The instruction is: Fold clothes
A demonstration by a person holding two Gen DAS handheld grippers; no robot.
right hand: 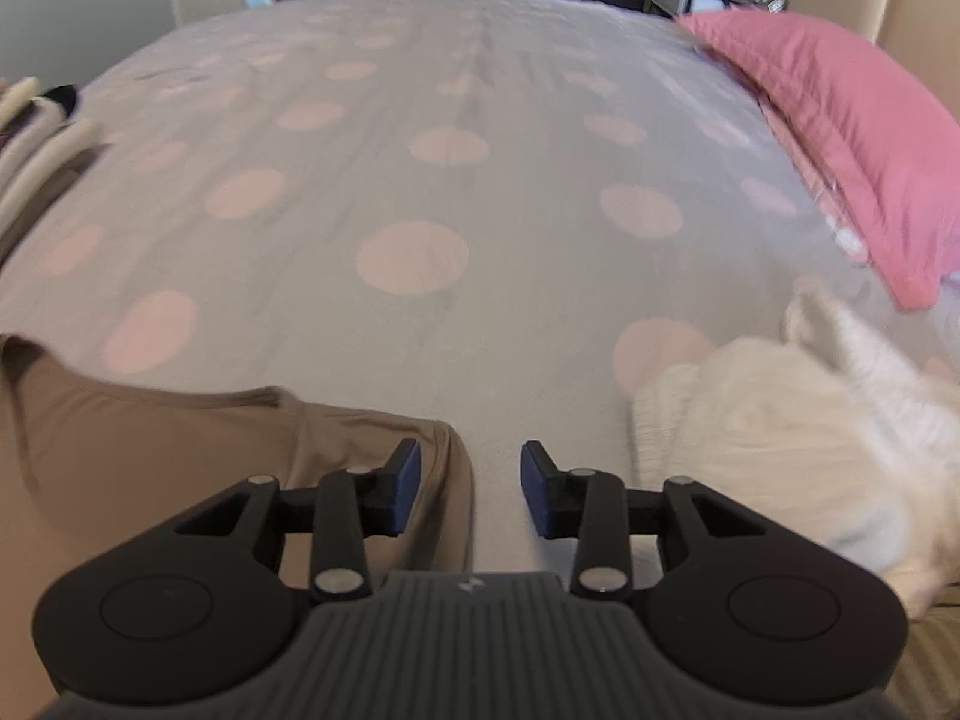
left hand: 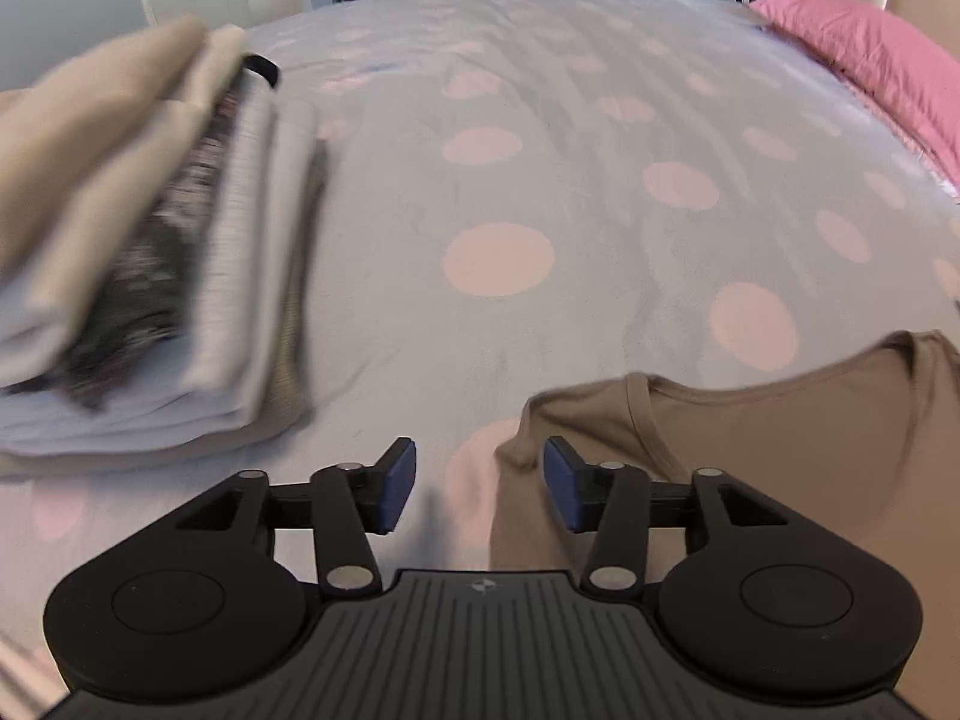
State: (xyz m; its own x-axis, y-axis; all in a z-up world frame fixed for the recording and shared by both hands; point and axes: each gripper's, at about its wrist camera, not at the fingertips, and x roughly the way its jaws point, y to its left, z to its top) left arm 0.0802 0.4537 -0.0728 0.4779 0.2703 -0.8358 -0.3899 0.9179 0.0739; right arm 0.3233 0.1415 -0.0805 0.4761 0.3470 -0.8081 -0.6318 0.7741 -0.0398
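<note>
Left gripper [left hand: 479, 487]: jaws standing wide apart, gripping nothing, blue pads [left hand: 401, 483] facing each other across a clear gap. Hovering at the left shoulder edge of the tan T-shirt [left hand: 750, 438], with the right pad over the cloth and the left pad over bare bedspread; contact with the fabric not discernible. Lying flat on the polka-dot bedspread [left hand: 540, 180], the shirt showing its rounded neckline just beyond the right pad. Sitting well to the left, blurred, a stack of folded clothes [left hand: 150, 252] in beige, grey and dark patterned layers. Lying at the far right edge, a pink pillow [left hand: 870, 60].

Right gripper [right hand: 470, 489]: jaws likewise standing wide apart, holding nothing. Hovering at the opposite shoulder edge of the tan T-shirt [right hand: 180, 438], with the left pad [right hand: 407, 489] over the cloth and the right pad over bedspread [right hand: 480, 180]. Lying just to the right, blurred, a crumpled white fuzzy garment [right hand: 798, 432]. Lying beyond it along the right side, the pink pillow [right hand: 840, 138]. Showing at the far left edge, the stack of folded clothes [right hand: 36, 138].
</note>
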